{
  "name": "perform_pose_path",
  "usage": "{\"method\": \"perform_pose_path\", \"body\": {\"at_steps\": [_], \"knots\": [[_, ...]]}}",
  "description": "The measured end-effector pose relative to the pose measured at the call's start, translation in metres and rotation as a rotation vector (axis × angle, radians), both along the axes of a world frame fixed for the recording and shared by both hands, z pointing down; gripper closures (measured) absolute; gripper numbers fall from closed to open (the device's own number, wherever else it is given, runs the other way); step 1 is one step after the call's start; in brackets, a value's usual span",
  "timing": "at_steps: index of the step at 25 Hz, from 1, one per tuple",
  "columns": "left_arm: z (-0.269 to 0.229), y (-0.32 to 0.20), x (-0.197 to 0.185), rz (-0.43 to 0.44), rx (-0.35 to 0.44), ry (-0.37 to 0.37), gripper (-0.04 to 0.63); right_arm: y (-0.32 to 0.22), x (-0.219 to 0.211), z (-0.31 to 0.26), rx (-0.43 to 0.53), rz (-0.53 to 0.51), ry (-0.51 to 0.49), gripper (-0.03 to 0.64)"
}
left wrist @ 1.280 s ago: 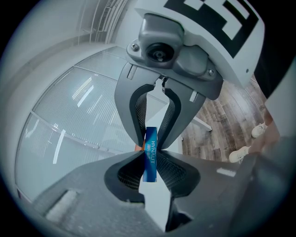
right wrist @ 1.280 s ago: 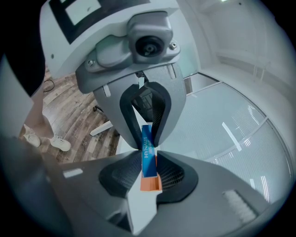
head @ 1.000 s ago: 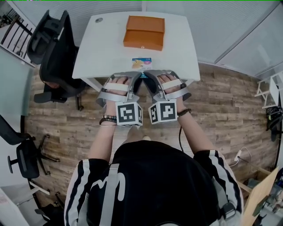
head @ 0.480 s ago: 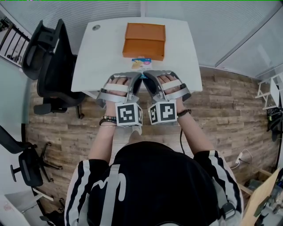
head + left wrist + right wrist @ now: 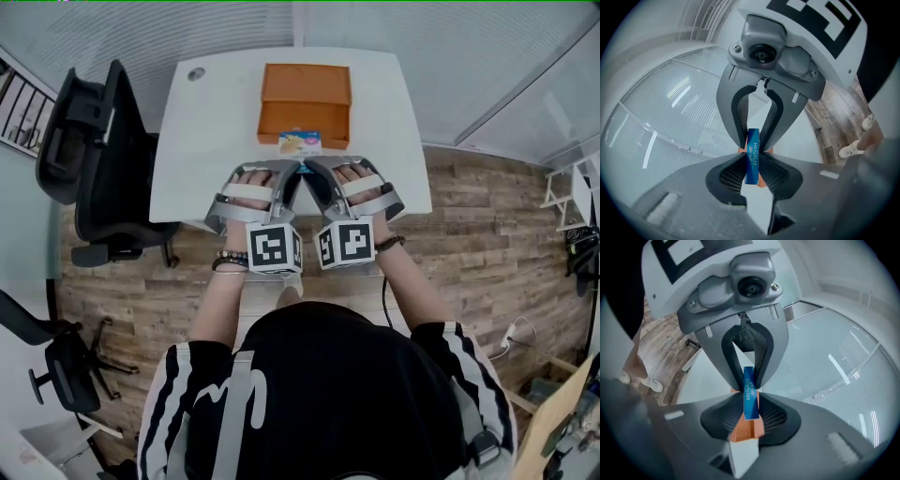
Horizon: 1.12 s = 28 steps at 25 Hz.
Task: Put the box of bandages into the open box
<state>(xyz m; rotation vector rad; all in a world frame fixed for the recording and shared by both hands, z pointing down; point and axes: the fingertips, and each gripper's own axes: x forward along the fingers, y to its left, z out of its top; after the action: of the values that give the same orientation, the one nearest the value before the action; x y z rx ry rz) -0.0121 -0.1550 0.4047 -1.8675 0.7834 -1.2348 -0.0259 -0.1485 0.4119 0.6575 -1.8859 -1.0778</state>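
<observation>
The box of bandages (image 5: 300, 142) is held above the desk (image 5: 202, 141), clamped from either side by the left gripper (image 5: 752, 154) and the right gripper (image 5: 749, 397), just at the near side of the open orange box (image 5: 304, 98) set toward the desk's far edge.

Head view: high over table (image 5: 202, 141), looking steeply down, far off. Gripper views: low at table's near edge, close behind jaws, facing across. All share bandage box (image 5: 300, 142), orange box (image 5: 305, 94).

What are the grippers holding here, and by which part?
The box of bandages, held jointly: the left gripper and the right gripper face each other, each clamped across the box's thin blue edge.
</observation>
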Motion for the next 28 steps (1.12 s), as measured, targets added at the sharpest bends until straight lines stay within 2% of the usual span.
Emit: {"method": "perform_pose_path", "body": {"at_steps": [12,28], "knots": [[0.013,-0.052,-0.012,0.046,-0.046,0.001,0.509,-0.052,-0.012,0.013,-0.047,0.044,0.003,0.526],[0.037,-0.097,-0.014,0.129,-0.104,-0.004,0.509,-0.099,-0.015,0.039,-0.090,0.105,0.006,0.526]]}}
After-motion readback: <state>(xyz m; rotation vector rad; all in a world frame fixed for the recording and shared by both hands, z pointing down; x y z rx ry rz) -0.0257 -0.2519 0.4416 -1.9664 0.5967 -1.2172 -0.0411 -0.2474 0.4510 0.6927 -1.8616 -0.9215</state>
